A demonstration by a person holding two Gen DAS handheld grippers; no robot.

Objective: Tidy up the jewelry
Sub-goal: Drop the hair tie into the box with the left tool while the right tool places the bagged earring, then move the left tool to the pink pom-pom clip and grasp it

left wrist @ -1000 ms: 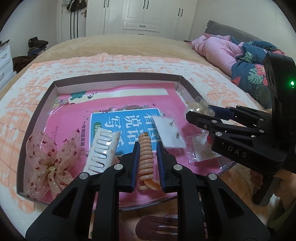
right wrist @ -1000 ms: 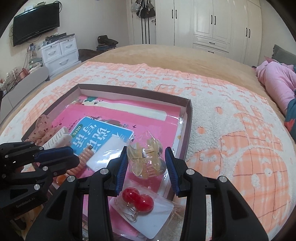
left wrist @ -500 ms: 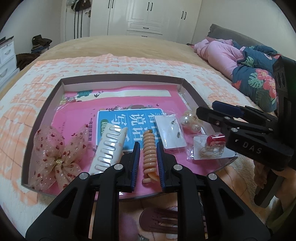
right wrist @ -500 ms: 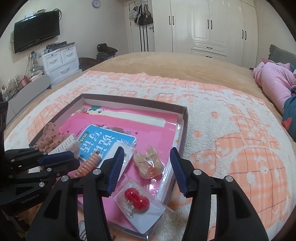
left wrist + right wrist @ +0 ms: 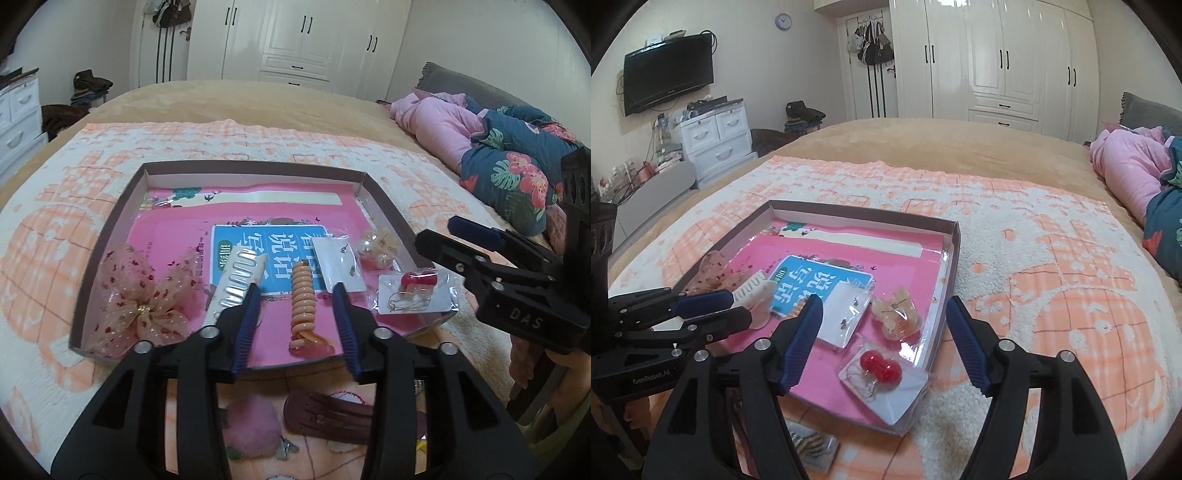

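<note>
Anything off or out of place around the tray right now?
Yes. The red earring card hangs over the tray's near corner, partly off the edge. A dark brown hair clip and a pink pompom lie on the blanket outside the tray. Nothing looks spilled or broken.

tray (image 5: 123, 206): I see a shallow brown-walled box on the bed, pink liner
coil tie (image 5: 303, 306): orange spiral, lying lengthwise near the front edge
bow (image 5: 146, 295): sheer, red-flecked, front left corner
red earrings (image 5: 880, 365): bagged on card, overhanging front right corner
</note>
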